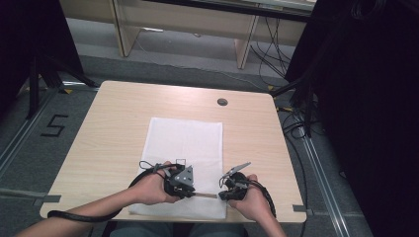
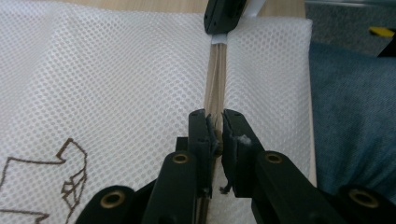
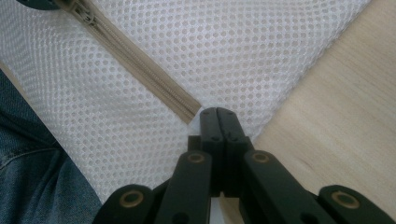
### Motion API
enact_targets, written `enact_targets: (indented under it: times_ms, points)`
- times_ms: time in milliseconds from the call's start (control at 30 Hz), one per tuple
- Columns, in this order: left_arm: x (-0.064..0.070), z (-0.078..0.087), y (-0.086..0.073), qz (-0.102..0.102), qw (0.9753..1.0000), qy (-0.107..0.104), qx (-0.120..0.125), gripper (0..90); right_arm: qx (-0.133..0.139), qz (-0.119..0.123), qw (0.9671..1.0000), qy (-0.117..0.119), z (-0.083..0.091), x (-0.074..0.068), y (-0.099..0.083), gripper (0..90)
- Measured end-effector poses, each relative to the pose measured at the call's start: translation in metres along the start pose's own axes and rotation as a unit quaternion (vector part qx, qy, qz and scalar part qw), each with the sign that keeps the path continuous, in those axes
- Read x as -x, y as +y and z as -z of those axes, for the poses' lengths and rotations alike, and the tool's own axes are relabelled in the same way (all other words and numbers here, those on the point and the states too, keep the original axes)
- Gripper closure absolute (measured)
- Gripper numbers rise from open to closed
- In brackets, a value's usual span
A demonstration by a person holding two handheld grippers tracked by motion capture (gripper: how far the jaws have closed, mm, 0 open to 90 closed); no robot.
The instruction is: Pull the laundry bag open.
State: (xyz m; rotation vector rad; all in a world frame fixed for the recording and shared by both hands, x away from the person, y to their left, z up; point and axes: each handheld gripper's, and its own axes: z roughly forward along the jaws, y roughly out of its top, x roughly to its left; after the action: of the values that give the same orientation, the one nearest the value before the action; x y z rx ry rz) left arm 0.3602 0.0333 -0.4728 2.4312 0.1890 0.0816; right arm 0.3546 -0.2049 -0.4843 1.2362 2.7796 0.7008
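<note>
A white mesh bag [image 1: 185, 163] lies flat on the middle of a light wooden table [image 1: 108, 128], its near edge at the table's near edge. Both of the person's hands work at the bag's near end, the left gripper [image 1: 190, 190] just left of the right gripper [image 1: 223, 194], with a short run of tan zipper [image 1: 206, 195] showing between them.

The high view gives the layout but not the grips. The left gripper view shows them: the left gripper [image 2: 215, 122] has its jaws drawn in on the zipper [image 2: 215, 84], with something small pinched between them, probably the zipper pull, though it is too hidden to be sure. At the far end of that zipper the tip of the right gripper [image 2: 223, 21] sits on the tape. This view also shows a brown outline drawing [image 2: 70, 175] printed on the mesh, to the left of the jaws.

The right gripper view shows the right gripper [image 3: 217, 114] clenched tight on the bag [image 3: 210, 51] at the end of the zipper [image 3: 140, 65], close to the bag's corner where bare wood [image 3: 336, 121] begins. The zipper runs away to the upper left, teeth closed along the stretch in sight. Blue denim [image 3: 32, 177] shows below the bag's edge.

A dark round cap [image 1: 222, 101] sits in the table's far right part.
</note>
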Motion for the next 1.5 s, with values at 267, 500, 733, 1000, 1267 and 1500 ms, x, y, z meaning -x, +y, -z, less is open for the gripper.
enact_targets:
  times_ms: [267, 500, 733, 1000, 1267, 1500]
  points:
    - [0.0, 0.003, -0.003, 0.001, 1.0, 0.006, -0.001, 82.0, -0.004, -0.003, 1.0, -0.003, 0.0, -0.002, 0.0, 90.0]
    - [-0.004, 0.009, -0.009, 0.002, 1.0, 0.007, -0.001, 82.0, -0.003, 0.0, 1.0, -0.006, 0.0, -0.003, 0.001, 90.0]
    - [-0.001, 0.009, -0.01, 0.009, 0.9999, 0.009, 0.001, 82.0, -0.004, 0.0, 1.0, -0.007, 0.0, -0.003, 0.001, 90.0]
    - [-0.001, 0.011, -0.012, 0.011, 0.9999, 0.007, 0.004, 82.0, -0.005, -0.002, 1.0, -0.007, 0.0, -0.004, 0.0, 90.0]
    - [-0.001, 0.012, -0.015, 0.013, 0.9998, 0.011, 0.007, 82.0, -0.004, 0.004, 0.9999, -0.012, 0.0, -0.004, 0.001, 90.0]
    - [-0.001, 0.014, -0.017, 0.011, 0.9999, 0.013, 0.002, 82.0, -0.006, 0.009, 0.9998, -0.016, 0.0, -0.003, 0.001, 90.0]
